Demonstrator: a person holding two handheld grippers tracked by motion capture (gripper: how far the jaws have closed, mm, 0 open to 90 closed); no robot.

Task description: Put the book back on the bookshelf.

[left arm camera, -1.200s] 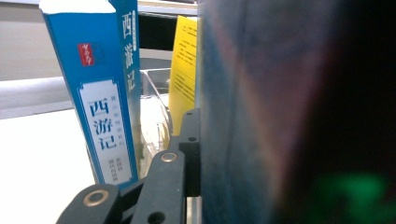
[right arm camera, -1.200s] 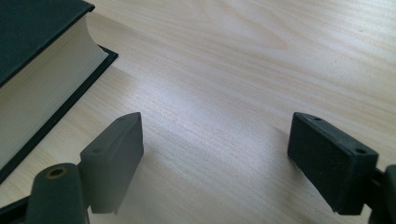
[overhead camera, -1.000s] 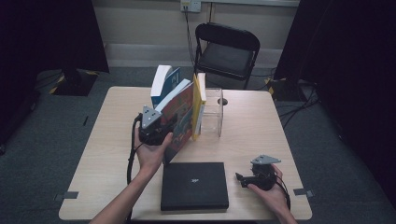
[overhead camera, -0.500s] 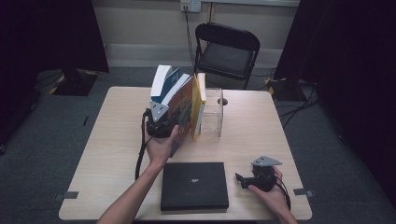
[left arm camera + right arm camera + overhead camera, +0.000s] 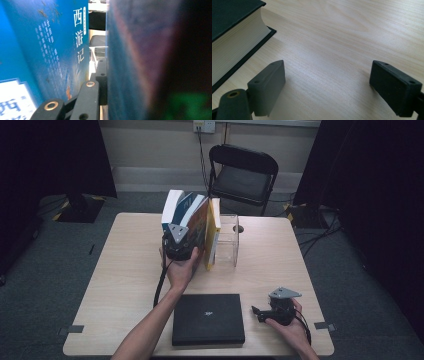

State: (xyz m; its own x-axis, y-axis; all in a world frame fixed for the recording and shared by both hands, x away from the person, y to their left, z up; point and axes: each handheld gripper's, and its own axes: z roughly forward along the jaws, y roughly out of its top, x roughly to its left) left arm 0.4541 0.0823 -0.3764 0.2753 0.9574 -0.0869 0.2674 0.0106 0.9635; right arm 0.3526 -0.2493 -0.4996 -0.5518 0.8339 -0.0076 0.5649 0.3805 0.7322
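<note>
blue book (image 5: 50,50) upright, white chinese title, clamped in left gripper (image 5: 179,245)

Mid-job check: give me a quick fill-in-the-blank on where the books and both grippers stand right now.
The left gripper is clamped on a book beside the ____-covered book.
The yellow book leans against the clear ____.
The right gripper rests on the table with its jaws ____.
The black book lies ____ on the table.

Missing words: blue; holder; open; flat
</note>
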